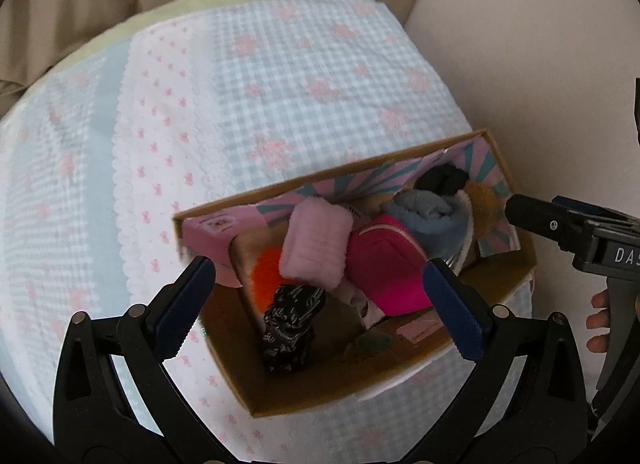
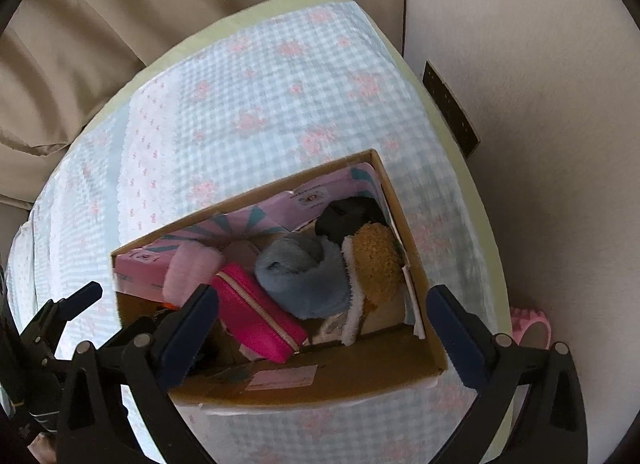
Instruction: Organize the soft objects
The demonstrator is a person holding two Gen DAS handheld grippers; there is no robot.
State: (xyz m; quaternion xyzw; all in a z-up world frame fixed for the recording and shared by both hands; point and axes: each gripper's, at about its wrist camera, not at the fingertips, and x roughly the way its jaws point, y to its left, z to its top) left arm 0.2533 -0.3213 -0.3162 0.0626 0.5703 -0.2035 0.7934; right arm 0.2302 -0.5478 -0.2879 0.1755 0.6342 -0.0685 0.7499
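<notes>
Left gripper [image 1: 320,304] and right gripper [image 2: 322,322] nearest, jaws spread wide, nothing between, both poised above cardboard box [image 2: 304,386] on gingham bedspread [image 1: 304,76]; 2 empty tools suggest soft items already dropped: pink pouch [image 2: 256,314], blue plush [image 2: 304,278] packed inside

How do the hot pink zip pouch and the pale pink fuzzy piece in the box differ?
Hot pink zip pouch: smooth, saturated magenta, gold zipper. Pale pink fuzzy piece: fluffy, ribbed, no zipper visible. In the left wrist view the fuzzy piece overlaps the pouch's edge. Both lie tilted inside the cardboard box, untouched by either gripper.
</notes>
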